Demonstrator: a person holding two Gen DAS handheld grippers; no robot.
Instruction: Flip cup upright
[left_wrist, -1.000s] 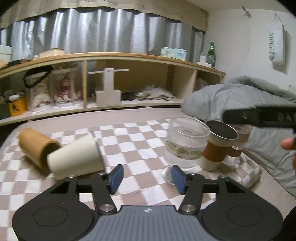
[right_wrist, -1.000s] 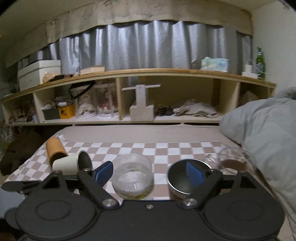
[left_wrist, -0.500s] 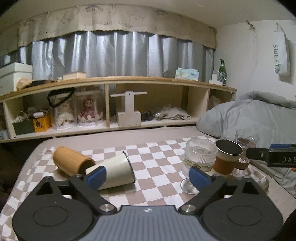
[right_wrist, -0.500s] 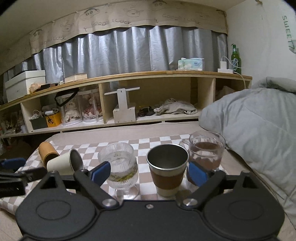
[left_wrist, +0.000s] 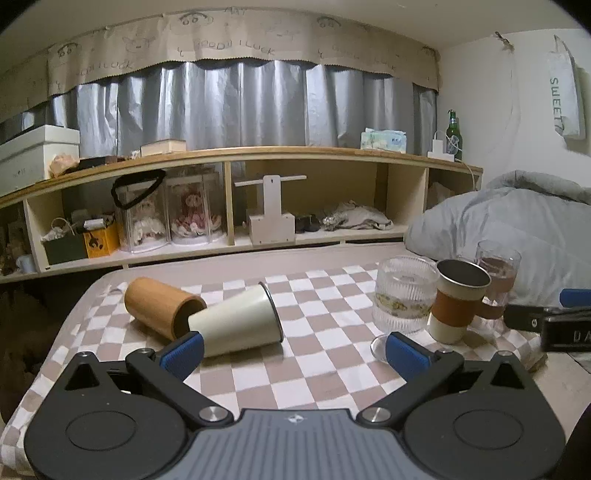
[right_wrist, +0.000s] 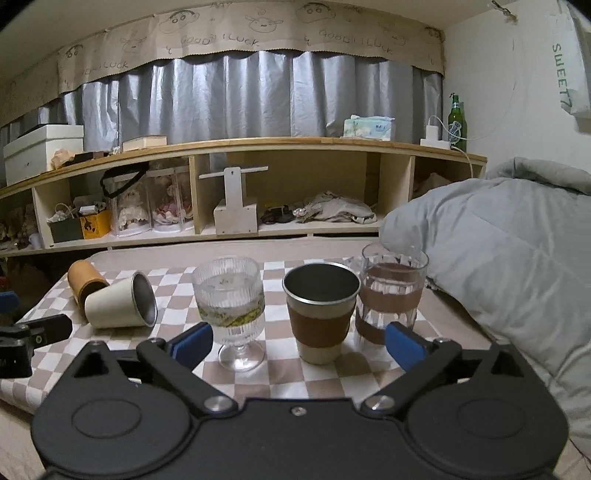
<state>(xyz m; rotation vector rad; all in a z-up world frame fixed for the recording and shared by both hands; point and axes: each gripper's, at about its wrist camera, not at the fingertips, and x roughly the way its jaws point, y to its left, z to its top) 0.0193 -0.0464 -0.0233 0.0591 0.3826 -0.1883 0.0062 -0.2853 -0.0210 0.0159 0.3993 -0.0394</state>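
A cream cup (left_wrist: 236, 321) lies on its side on the checkered cloth (left_wrist: 317, 365), mouth to the right; it also shows in the right wrist view (right_wrist: 118, 304). A tan wooden cup (left_wrist: 162, 306) lies on its side just behind it, touching it. My left gripper (left_wrist: 293, 356) is open and empty, just in front of the cream cup. My right gripper (right_wrist: 297, 345) is open and empty, in front of an upright steel cup with a brown sleeve (right_wrist: 319, 314).
A ribbed stemmed glass (right_wrist: 232, 306) and a clear glass with a brown band (right_wrist: 391, 291) stand upright beside the steel cup. A grey duvet (right_wrist: 498, 258) lies at the right. A wooden shelf (left_wrist: 236, 206) runs along the back.
Both grippers have pulled back and up from the cups and opened wider. The steel cup with the brown sleeve now stands free of the right gripper's fingers.
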